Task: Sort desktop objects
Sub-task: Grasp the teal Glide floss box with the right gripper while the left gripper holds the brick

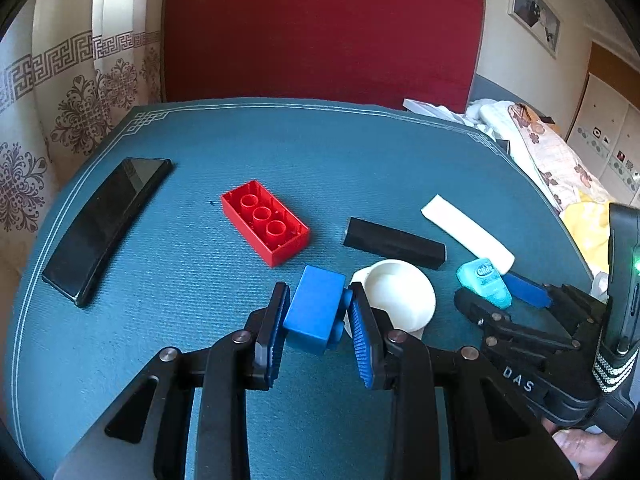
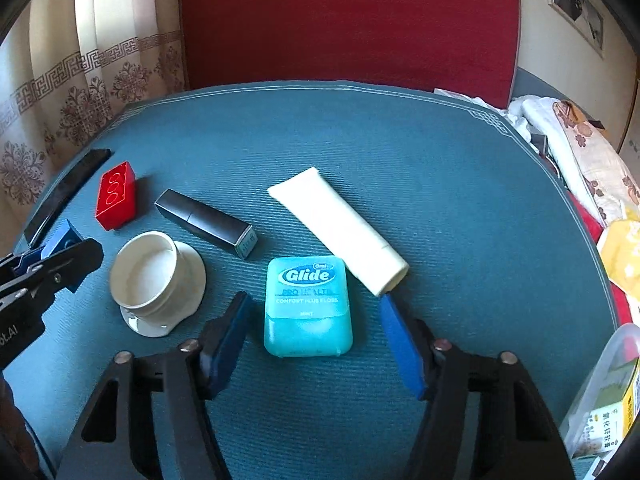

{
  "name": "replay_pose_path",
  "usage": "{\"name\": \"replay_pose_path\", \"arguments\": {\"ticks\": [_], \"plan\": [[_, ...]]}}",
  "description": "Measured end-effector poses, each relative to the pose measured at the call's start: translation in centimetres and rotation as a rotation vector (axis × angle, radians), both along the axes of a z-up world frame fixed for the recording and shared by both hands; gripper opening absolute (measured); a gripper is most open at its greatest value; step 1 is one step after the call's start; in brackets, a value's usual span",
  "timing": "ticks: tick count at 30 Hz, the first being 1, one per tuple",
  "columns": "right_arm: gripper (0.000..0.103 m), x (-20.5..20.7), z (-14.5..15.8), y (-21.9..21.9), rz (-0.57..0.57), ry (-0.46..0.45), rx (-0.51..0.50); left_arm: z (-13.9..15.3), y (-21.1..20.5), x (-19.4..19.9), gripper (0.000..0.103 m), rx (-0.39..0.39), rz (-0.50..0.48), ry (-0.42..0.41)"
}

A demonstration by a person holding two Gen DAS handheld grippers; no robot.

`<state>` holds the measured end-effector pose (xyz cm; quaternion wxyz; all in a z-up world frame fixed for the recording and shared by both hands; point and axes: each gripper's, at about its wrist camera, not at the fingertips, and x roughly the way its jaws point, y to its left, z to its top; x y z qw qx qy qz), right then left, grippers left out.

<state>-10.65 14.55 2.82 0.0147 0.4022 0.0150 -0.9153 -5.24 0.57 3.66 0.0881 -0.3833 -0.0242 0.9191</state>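
My left gripper (image 1: 318, 312) is shut on a blue toy brick (image 1: 314, 308), held on its side just above the teal mat (image 1: 160, 320). A red brick (image 1: 265, 228) lies upside down beyond it. My right gripper (image 2: 316, 322) is open, its fingers on either side of a teal Glide floss box (image 2: 307, 306) lying flat on the mat, not touching it. A white jar (image 2: 148, 274) sits on its lid at the left, next to a black lipstick box (image 2: 206, 223) and a white tube (image 2: 338, 230). The left gripper (image 2: 48, 264) shows at the far left of the right wrist view.
A black phone (image 1: 106, 224) lies at the mat's left edge. A red chair back (image 1: 320, 28) stands behind the table. Bedding and clutter (image 2: 580, 152) lie off the right edge, with a clear plastic packet (image 2: 604, 400) at the near right.
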Motion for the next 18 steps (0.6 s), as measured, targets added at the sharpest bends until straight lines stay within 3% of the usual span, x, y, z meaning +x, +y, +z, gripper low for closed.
{"name": "replay_pose_path", "arguments": {"ticks": [3,18], "plan": [[0.045,0.3,0.1,0.0,0.014,0.007,-0.002,0.0,0.4,0.2,0.033,-0.003,-0.011,-0.002],[0.045,2.3,0.1,0.4,-0.01,0.003,-0.018,0.4,1.7,1.2,0.033,-0.011,-0.048,0.014]]}}
